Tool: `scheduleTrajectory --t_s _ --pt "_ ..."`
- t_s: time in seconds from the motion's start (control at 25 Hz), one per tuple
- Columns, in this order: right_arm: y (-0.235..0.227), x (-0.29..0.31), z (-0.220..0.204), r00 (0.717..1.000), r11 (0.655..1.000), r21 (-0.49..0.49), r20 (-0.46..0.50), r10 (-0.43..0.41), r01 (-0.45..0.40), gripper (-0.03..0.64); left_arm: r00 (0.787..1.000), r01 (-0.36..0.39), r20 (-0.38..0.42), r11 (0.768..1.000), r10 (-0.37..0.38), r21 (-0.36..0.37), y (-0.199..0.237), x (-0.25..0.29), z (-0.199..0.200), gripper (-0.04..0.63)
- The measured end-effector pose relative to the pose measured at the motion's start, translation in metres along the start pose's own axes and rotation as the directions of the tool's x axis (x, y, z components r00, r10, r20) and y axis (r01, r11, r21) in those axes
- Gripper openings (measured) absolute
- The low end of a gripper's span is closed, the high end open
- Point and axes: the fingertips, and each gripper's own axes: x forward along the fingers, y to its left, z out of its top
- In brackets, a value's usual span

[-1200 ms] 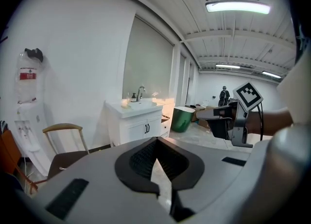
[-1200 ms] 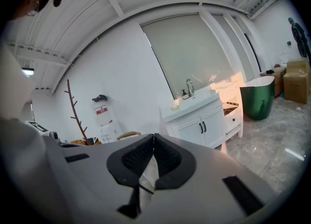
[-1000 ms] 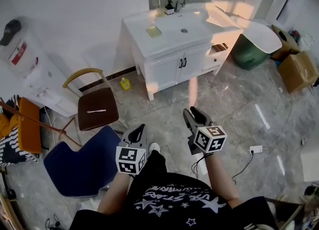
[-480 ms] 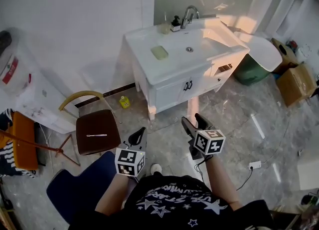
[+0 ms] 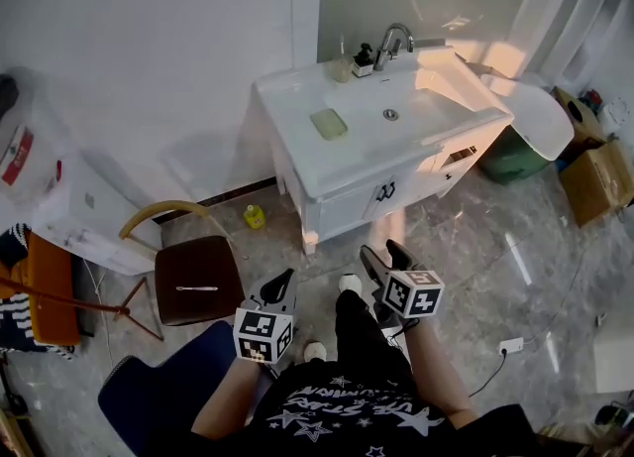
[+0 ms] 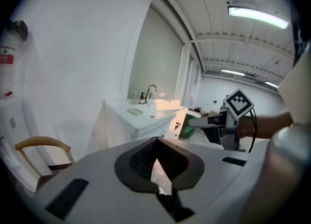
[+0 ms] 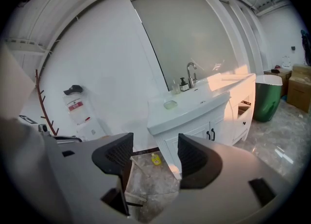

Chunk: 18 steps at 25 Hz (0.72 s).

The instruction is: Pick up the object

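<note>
A pale green bar [image 5: 328, 124] lies on the white vanity top [image 5: 297, 98], left of the basin; it also shows in the right gripper view [image 7: 170, 104] and the left gripper view [image 6: 135, 112]. Both grippers hover over the floor, well short of the vanity. My right gripper [image 5: 381, 253] stands open with nothing between its fingers, and the vanity front shows through the gap [image 7: 155, 155]. My left gripper [image 5: 282, 278] points at the vanity with its tips together and nothing in them [image 6: 156, 140].
A faucet [image 5: 394, 41] and a dark pump bottle [image 5: 364, 57] stand at the vanity's back edge. A brown-seated chair [image 5: 198, 282], a blue seat [image 5: 149, 396] and a yellow bottle [image 5: 255, 216] are on the left. A green bin [image 5: 515, 153] and cardboard box [image 5: 599, 182] sit right.
The person has stepped toward the vanity, which now fills more of the head view. The right gripper's jaws have spread wider. The left gripper's jaws look unchanged.
</note>
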Motion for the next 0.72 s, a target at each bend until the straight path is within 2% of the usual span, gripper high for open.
scheduleTrajectory --t_s 0.2,0.4,0.6,0.72 --pt "-0.012 0.054 0.024 0.999 0.999 -0.020 -0.015 0.051 -0.051 0.282 0.999 -0.046 0.011 0.999 0.046 -0.008 0.021 0.041 0.023 0.015" --pt "-0.034 0.110 0.067 0.995 0.995 -0.030 -0.016 0.098 -0.098 0.282 0.996 -0.088 -0.002 0.996 0.088 0.034 0.046 0.097 0.049 0.015" --pt "-0.063 0.155 0.108 0.992 0.992 -0.010 -0.013 0.125 -0.125 0.282 0.994 -0.112 -0.017 0.994 0.112 0.011 0.050 0.148 0.082 0.015" --pt "-0.078 0.177 0.124 0.990 0.990 -0.002 -0.023 0.140 -0.140 0.282 0.993 -0.117 -0.028 0.993 0.118 0.022 0.049 0.175 0.095 0.015"
